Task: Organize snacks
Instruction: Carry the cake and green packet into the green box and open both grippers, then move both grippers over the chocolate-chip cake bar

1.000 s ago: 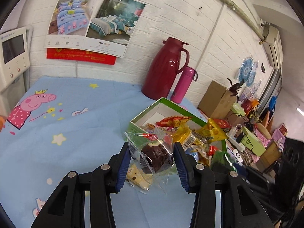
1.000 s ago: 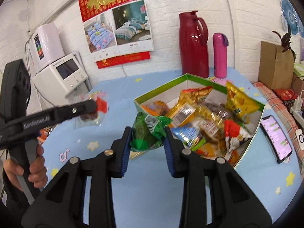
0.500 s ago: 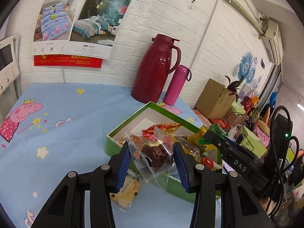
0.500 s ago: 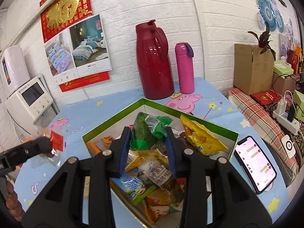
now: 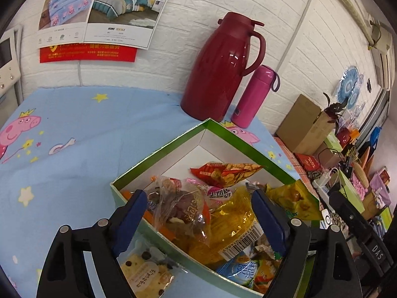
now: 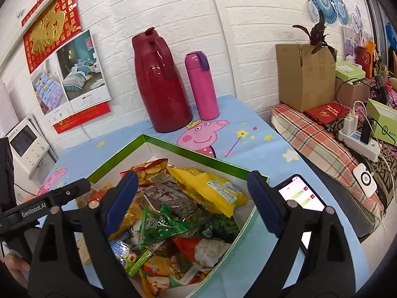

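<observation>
Over green box (image 5: 158,154), we are spreading both claws: left gripper (image 5: 198,213) letting clear cake packet (image 5: 178,207) drop among snacks, right gripper (image 6: 192,200) releasing green packet (image 6: 161,224) onto pile. One biscuit packet (image 5: 146,273) remaining outside on tablecloth (image 5: 74,129).

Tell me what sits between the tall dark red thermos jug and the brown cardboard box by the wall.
In the right wrist view, a pink cylindrical flask stands just right of the dark red thermos jug; past it, bare white brick wall up to the brown cardboard box.
</observation>
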`<state>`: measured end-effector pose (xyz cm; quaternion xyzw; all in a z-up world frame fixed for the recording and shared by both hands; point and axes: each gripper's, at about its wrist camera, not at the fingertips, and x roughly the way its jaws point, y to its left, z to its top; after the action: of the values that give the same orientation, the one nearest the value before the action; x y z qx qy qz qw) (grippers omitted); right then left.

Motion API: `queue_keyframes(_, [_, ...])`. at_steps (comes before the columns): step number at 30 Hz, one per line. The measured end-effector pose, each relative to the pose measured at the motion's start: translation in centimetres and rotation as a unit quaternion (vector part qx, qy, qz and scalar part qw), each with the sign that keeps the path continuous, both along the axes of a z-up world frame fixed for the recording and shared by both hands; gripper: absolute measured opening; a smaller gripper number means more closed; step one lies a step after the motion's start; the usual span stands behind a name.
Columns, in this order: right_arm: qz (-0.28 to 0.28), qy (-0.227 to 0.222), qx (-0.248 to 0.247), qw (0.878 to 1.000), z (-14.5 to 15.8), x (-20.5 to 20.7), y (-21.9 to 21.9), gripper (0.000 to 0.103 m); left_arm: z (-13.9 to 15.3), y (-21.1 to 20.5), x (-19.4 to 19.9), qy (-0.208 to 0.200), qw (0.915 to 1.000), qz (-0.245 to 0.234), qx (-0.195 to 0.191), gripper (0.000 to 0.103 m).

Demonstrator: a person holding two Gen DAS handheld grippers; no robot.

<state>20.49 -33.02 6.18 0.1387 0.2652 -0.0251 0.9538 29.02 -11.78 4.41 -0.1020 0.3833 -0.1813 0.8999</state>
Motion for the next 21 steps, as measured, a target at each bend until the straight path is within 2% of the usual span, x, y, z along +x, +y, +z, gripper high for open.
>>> queue_keyframes(7, [0.039,-0.002,-0.008,0.999,0.7,-0.2,2.2,0.096,0.8,2.4,-2.6,-0.016,0.9991,0.014,0.036,0.088])
queue_keyframes(10, [0.064,-0.008,-0.012,0.998,1.3,-0.6,3.7,0.102,1.3,4.2,-4.1,-0.024,0.9983,0.027,0.046,0.088])
queue_keyframes(17, [0.126,-0.039,-0.021,0.991,2.7,-2.5,8.6,0.102,2.2,8.6,-7.0,-0.041,0.9953,0.057,0.067,0.088])
queue_keyframes(21, [0.164,-0.042,-0.03,0.985,2.4,-3.7,11.3,0.102,2.2,10.9,-7.4,-0.038,0.9949,0.07,0.061,0.089])
